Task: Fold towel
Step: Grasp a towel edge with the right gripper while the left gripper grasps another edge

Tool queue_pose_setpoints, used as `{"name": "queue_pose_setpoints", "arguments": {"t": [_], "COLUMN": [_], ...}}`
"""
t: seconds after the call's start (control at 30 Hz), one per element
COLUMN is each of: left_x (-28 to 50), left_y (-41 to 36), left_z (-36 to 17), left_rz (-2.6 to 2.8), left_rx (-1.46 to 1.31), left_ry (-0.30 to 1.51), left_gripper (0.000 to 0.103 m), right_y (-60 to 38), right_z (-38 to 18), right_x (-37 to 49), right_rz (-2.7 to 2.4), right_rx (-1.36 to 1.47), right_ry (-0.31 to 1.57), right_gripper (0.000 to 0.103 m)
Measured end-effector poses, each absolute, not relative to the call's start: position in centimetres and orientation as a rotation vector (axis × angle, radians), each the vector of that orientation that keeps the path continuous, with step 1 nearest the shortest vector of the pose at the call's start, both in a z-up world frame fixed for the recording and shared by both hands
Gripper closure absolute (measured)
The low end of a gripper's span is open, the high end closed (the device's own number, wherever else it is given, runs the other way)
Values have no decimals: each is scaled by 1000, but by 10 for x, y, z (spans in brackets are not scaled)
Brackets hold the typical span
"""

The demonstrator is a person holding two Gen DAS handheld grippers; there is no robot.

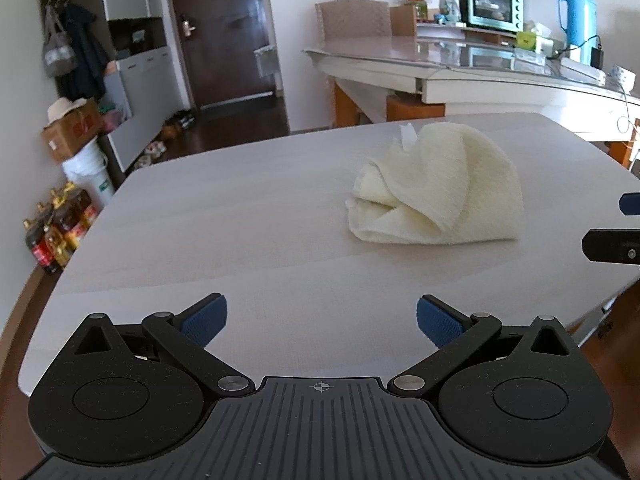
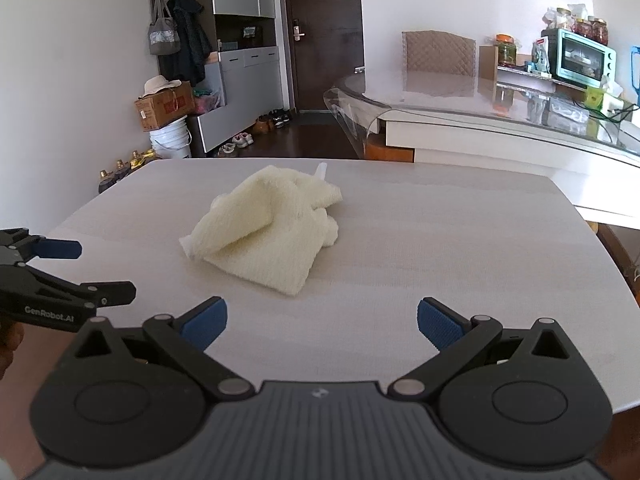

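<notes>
Towel [image 1: 436, 188]: cream, crumpled in a loose heap mid-table, not folded yet | table [image 1: 240, 208]: pale grey top, towel's the only thing on it | my left gripper [image 1: 322, 320]: blue pads spread wide, holding nothing, short of the towel | my right gripper [image 2: 322, 320]: same deal, wide apart, empty, near the towel

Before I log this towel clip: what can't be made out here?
- Towel: crumpled in both views; its folds hide edges and corners.
- Tag: too small to read.
- Right gripper: cut off by the left view's right edge.
- Left gripper: partly cut off by the right view's left edge.
</notes>
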State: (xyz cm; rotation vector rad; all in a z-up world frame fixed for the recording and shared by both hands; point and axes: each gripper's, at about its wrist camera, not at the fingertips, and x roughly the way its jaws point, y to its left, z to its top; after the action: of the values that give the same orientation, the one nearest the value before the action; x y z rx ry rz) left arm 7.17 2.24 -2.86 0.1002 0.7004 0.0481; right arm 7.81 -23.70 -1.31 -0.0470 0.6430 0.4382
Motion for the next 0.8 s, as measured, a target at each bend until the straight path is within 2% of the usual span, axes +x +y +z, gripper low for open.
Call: {"name": "queue_pose_setpoints", "arguments": {"t": [0.7,0.8], "left_x": [112,117], "left_y": [35,30], "left_z": [-21,-19], "left_rz": [-137,-180], "left_rx": [69,67], "left_ry": [658,656], "left_gripper": [0,0], "right_y": [-219,-215], "right_z": [2,1], "right_x": [146,156], "right_rz": [546,583], "right_rx": [-82,-90], "right_ry": [586,583], "right_gripper": [1,5]}}
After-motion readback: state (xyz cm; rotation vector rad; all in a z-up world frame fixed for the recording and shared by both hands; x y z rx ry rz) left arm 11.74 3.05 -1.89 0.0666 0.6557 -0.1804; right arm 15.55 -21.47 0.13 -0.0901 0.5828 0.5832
